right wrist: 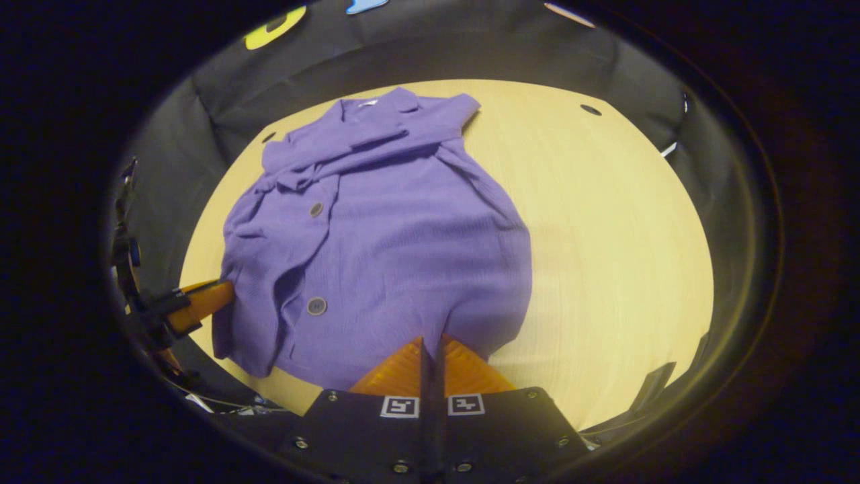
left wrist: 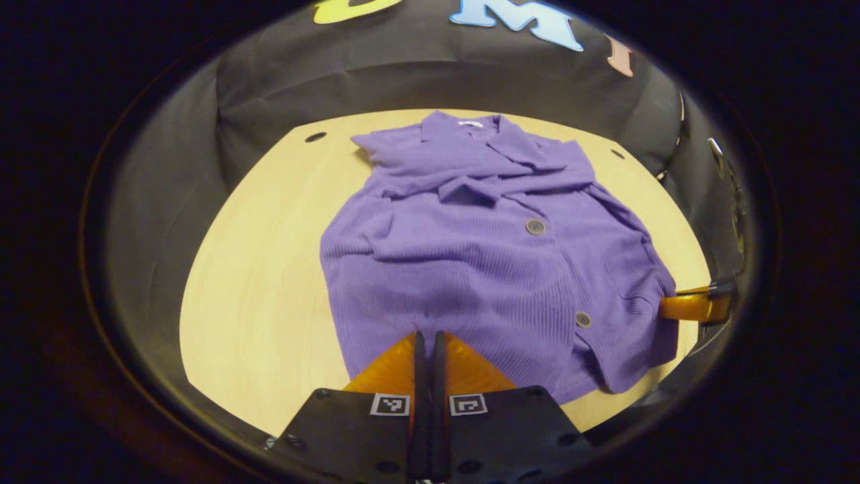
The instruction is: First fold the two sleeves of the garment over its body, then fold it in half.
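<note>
With both sleeves (left wrist: 470,185) folded over the cardigan (left wrist: 484,269), we're at the half-fold — left tongs (left wrist: 428,336) and right tongs (right wrist: 431,341) both closed at the hem; next, lift it toward the collar (left wrist: 470,131).

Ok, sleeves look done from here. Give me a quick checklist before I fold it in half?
1. Both sleeves folded over the body: ok, they lie across the garment just below the collar.
2. Left tongs at the hem: ok, shut, tips at its edge.
3. Right tongs at the hem: ok, shut, tips at its edge.
4. Cloth actually caught between the fingers: cannot tell for either.
5. Garment lying flat: not ok, the buttoned edge is rumpled near the hem.
</note>
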`<state>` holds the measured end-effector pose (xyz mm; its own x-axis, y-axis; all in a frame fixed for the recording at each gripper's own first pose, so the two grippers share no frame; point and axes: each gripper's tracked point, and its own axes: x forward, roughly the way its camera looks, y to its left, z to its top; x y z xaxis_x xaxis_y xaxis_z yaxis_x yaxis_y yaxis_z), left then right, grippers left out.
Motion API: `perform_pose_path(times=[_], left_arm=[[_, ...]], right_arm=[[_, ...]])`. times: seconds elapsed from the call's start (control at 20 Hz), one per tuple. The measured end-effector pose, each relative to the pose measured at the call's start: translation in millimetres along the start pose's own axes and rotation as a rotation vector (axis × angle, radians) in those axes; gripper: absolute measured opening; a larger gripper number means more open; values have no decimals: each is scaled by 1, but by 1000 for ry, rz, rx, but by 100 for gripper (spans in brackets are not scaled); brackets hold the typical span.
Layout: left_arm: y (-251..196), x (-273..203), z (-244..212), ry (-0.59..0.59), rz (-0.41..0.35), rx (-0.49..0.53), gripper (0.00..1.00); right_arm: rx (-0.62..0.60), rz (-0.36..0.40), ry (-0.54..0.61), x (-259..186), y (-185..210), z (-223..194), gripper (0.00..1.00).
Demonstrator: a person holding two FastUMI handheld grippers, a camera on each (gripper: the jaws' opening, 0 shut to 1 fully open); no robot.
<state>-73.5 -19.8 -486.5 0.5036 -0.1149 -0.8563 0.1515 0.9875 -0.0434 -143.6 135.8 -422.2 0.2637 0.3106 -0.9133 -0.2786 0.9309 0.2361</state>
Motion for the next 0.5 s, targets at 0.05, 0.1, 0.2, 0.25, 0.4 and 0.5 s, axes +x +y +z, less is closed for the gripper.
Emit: perform_pose_path(times=[0.05, 0.1, 0.2, 0.25, 0.4, 0.5], left_arm=[[3, 0, 12, -13, 2, -2, 7], [5, 2, 22, -28, 1, -5, 7], [10, 2, 42, -52, 1, -13, 7], [11, 2, 51, -63, 1, -15, 7], [10, 8, 86, -101, -1, -4, 7], [9, 12, 110, -126, -4, 4, 7]], right_arm=[[1, 5, -15, 0, 2, 13, 1], [2, 9, -31, 0, 3, 23, 1], [1, 17, -60, 1, 5, 45, 1], [1, 21, -71, 2, 6, 56, 1], [-3, 30, -107, 3, 7, 87, 1], [-11, 31, -136, 4, 7, 112, 1]])
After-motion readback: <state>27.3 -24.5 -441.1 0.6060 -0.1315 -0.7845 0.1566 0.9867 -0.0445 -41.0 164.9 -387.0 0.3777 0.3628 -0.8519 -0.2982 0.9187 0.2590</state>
